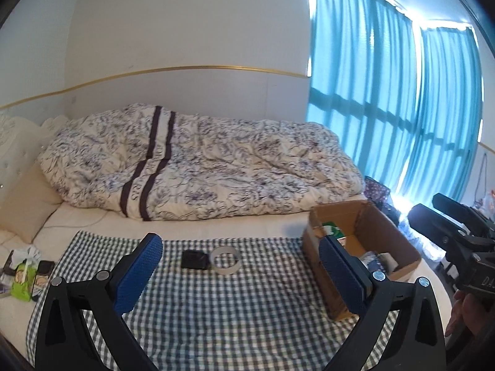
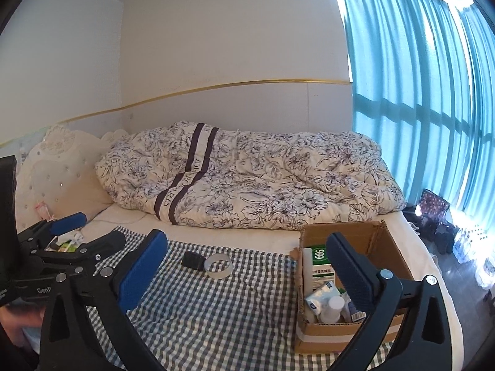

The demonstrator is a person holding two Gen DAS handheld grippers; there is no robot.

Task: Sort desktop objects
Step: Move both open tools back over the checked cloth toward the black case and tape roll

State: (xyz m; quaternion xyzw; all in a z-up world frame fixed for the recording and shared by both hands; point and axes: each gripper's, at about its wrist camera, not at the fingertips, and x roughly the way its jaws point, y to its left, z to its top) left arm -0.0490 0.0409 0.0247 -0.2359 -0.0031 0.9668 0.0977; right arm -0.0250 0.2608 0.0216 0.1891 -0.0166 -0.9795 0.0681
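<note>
Both my left claw and right claw hang spread and empty above the checked cloth, the tape roll at 12 o'clock beside the black box, the carton at 3 o'clock.

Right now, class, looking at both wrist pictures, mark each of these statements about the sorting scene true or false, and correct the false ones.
1. The tape roll lies on the checked cloth. True.
2. The left gripper is shut on the tape roll. False: it is open and holds nothing.
3. The cardboard box already holds items. True.
4. The small black object sits inside the box. False: it lies on the cloth beside the tape roll.
5. The right gripper is open. True.
</note>
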